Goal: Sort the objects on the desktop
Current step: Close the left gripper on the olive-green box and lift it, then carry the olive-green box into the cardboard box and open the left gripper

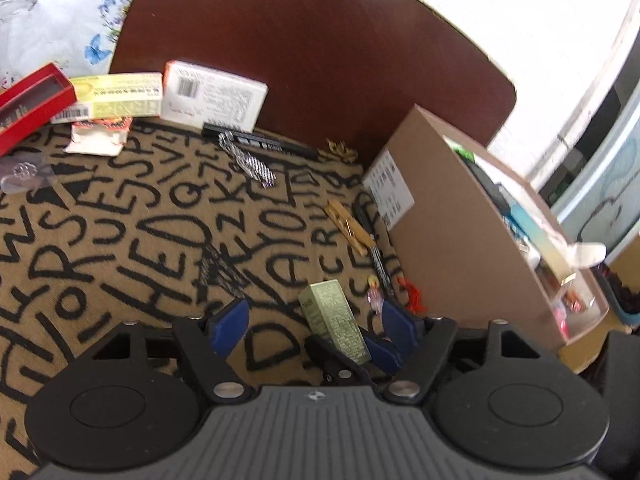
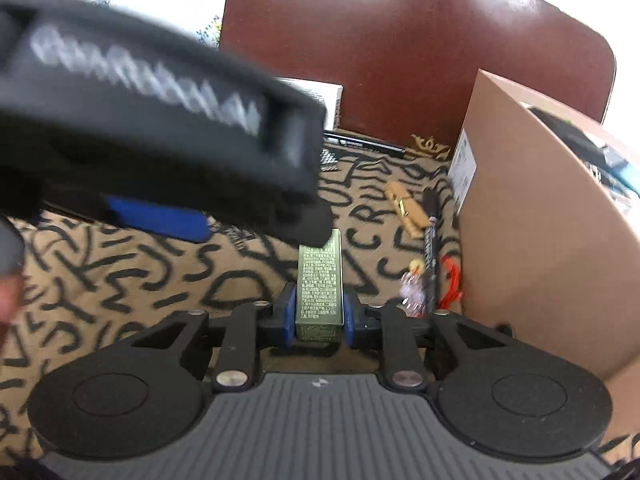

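My right gripper (image 2: pixel 319 314) is shut on a small green-gold box (image 2: pixel 321 286), held between its blue pads just above the letter-print cloth (image 2: pixel 120 280). The same box (image 1: pixel 334 320) shows in the left wrist view, with the right gripper's fingers (image 1: pixel 380 354) around it. My left gripper (image 1: pixel 316 320) is open and empty, its blue pads wide apart beside the box. It appears blurred across the upper left of the right wrist view (image 2: pixel 160 140). A brown cardboard box (image 1: pixel 460 240) with sorted items stands at the right.
On the cloth lie a wooden clothespin (image 1: pixel 349 226), a black pen (image 1: pixel 260 142), a patterned ribbon (image 1: pixel 248 162), a small doll charm (image 1: pixel 375 294) and red thread (image 1: pixel 414 294). White (image 1: pixel 214 94), yellow (image 1: pixel 120 96) and red (image 1: pixel 32 102) boxes sit at the back left.
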{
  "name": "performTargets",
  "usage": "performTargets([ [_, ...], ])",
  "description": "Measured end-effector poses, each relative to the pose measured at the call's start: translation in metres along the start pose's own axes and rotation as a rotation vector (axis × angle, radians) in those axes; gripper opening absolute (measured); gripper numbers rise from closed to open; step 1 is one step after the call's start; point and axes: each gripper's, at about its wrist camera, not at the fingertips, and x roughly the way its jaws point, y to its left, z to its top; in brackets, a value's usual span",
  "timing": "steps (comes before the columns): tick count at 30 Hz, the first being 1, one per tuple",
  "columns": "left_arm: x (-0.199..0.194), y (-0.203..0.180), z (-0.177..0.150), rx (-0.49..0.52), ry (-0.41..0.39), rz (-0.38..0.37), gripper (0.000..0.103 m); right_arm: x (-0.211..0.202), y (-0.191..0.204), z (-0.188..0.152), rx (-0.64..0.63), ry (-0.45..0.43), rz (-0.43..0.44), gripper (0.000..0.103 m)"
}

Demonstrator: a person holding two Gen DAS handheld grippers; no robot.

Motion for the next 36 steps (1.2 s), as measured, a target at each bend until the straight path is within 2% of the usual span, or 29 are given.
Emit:
performTargets([
  [8,0.011,-0.017,-0.022,0.025,0.065,0.012,0.048,-0.019,0.003,-0.016,0.014,0.001,0.055,0.022],
  [14,0.007,-0.021,-0.031,0.008,0.072,0.045,0.046,-0.032,0.005,-0.025,0.023,0.002,0.081,0.022],
  [17,0.005,-0.025,-0.036,0.025,0.072,0.061,0.042,-0.038,0.005,-0.029,0.029,0.004,0.094,0.022],
  [27,-0.012,-0.043,-0.049,0.038,0.067,0.095,0.039,-0.059,-0.002,-0.043,0.065,0.001,0.136,0.023],
  [31,-0.030,-0.059,-0.051,0.067,0.026,0.104,0.039,-0.073,0.002,-0.038,0.054,-0.042,0.138,0.023],
  [36,-0.054,-0.084,-0.046,0.115,-0.046,0.099,0.039,-0.098,-0.004,-0.032,0.030,-0.140,0.111,0.023],
])
